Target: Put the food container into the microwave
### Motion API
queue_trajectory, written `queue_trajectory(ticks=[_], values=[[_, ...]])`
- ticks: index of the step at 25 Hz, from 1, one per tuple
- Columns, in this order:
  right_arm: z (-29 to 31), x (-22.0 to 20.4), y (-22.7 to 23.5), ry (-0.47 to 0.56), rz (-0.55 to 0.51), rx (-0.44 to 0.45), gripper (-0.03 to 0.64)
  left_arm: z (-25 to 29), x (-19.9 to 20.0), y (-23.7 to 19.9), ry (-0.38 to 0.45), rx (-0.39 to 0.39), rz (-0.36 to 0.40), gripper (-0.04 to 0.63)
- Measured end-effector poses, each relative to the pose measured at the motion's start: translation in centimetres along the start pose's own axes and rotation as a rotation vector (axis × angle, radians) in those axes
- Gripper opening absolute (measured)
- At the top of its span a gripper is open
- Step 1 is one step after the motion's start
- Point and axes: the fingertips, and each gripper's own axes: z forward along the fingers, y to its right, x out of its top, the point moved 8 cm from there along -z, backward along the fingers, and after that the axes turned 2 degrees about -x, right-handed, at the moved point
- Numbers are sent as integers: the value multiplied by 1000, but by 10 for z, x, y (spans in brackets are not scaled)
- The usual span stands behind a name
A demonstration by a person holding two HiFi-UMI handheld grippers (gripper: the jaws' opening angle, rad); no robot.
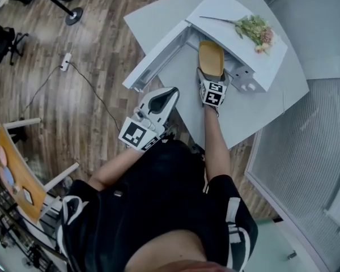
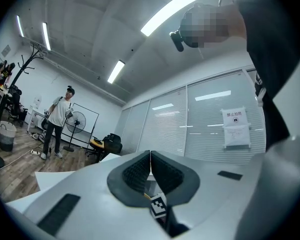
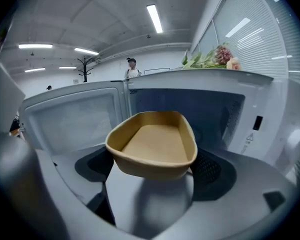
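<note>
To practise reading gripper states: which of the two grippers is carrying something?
The right gripper, shut on the tan food container before the open microwave; the left gripper has jaws together on nothing.

Head view looks steeply down at the microwave point(image 1: 221, 7); right gripper view faces it closely; left's points ceilingward.

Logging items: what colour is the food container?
Plain tan food container; it shows best in the right gripper view.
</note>
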Motion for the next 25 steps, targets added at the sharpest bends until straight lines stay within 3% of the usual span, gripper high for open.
queue_trajectory(ticks=[6,11,25], values=[[61,12,12,-39,-8,-47,492,19,-10,-27,-31,9,-57,23],[93,19,16,-71,-23,-81,492,25,-11,-46,-40,13,-42,23],[140,20,27,-196,-123,-139,494,30,-24,-65,-91,20,-109,23]])
